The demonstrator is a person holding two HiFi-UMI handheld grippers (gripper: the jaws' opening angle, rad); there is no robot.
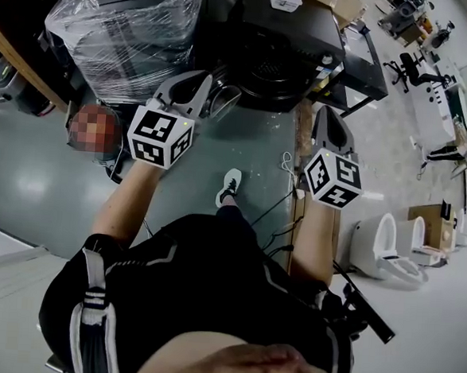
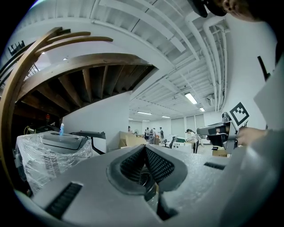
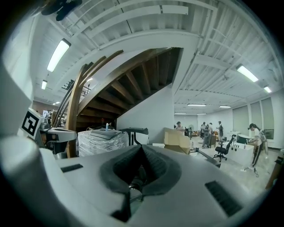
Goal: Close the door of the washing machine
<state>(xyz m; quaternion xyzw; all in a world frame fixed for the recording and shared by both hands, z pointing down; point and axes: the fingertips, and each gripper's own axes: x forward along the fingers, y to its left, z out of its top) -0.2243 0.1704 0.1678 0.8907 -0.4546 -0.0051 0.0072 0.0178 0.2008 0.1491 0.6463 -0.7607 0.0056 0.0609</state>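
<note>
Left gripper [image 1: 202, 82] and right gripper [image 1: 328, 116] are both level, jaws pressed together with nothing between them. The dark washing machine [image 1: 287, 42] stands just beyond their tips at far centre, with a plastic-wrapped appliance [image 1: 125, 23] to its left. The door's position is unclear.

Left gripper [image 1: 199, 88]: pale grey shell, dark grey cross-hatched pads [image 2: 159, 165], cube of black-and-white square markers.
Right gripper [image 1: 327, 118]: same grey shell, same black-and-white marker cube.
Washing machine [image 1: 287, 46]: black, with a white label on top.
Wrapped appliance [image 1: 121, 26]: grey under clear, glossy film.
Floor [image 1: 34, 184]: dull grey-green.
Person's top [image 1: 203, 283]: black, with white stripes on the shoulder strap.
Shoe [image 1: 229, 186]: white with dark markings.
Toilets [image 1: 385, 248]: white.
Staircase [image 3: 124, 75]: brown wood.
</note>
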